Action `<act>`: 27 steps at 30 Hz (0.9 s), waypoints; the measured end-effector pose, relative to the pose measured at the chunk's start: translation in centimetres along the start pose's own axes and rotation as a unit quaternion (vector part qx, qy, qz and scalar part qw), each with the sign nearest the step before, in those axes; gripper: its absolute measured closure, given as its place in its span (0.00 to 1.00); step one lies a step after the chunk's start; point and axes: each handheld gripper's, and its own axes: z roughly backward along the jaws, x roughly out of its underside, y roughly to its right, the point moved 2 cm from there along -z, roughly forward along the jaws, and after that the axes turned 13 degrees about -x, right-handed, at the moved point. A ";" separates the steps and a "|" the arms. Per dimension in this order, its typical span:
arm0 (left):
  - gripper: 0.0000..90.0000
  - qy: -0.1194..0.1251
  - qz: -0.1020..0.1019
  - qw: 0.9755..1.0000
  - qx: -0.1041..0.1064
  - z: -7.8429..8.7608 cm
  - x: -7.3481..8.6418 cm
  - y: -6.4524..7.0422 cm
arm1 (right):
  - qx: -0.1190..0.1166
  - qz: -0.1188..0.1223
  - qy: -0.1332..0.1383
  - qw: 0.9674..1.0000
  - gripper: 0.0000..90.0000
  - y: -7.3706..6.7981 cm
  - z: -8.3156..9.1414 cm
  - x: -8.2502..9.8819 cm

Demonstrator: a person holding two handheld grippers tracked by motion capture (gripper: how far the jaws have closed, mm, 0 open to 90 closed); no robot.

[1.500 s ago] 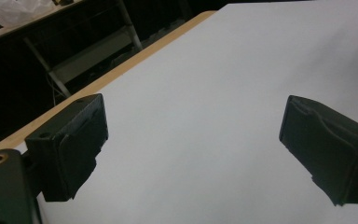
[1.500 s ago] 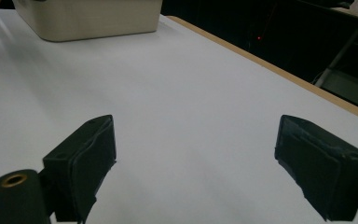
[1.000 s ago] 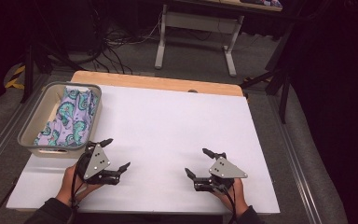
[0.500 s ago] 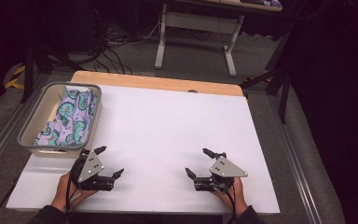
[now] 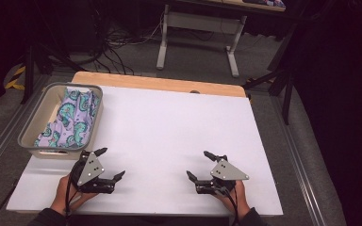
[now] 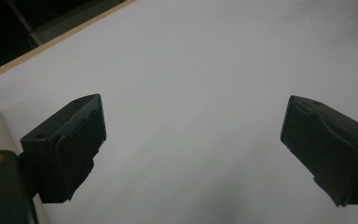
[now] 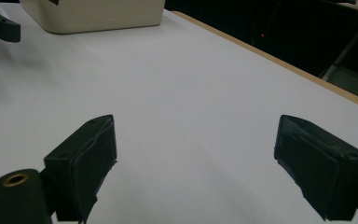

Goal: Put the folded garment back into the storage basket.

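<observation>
A beige bin (image 5: 31, 127) at the table's left edge holds a folded purple cloth with a teal seahorse print (image 5: 73, 117). My left gripper (image 5: 110, 164) rests near the front left of the white table, just in front of the bin, open with nothing between its jaws. My right gripper (image 5: 201, 165) rests near the front right, open and empty too. In the left gripper view the left gripper (image 6: 193, 135) has bare white table between its jaws. The right gripper (image 7: 196, 144) looks across the table toward the bin (image 7: 93, 14).
The white table top (image 5: 169, 122) has a wooden strip (image 5: 155, 84) along its far edge. Behind the table stand a desk frame (image 5: 198, 28) and cables on the grey floor. Metal rails run along both sides of the table.
My left gripper has drawn back toward the front edge of the table and turned a little. The right gripper has hardly moved.
</observation>
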 end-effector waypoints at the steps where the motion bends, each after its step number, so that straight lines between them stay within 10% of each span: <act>1: 0.08 0.000 0.001 1.000 0.000 0.0 0.0 0.0 | 0.000 0.002 0.000 1.000 0.15 0.0 0.0 0.0; 27: 0.08 -0.008 -0.002 1.000 0.011 -0.5 -0.2 0.2 | -0.022 0.015 0.003 1.000 0.21 -0.9 0.3 0.5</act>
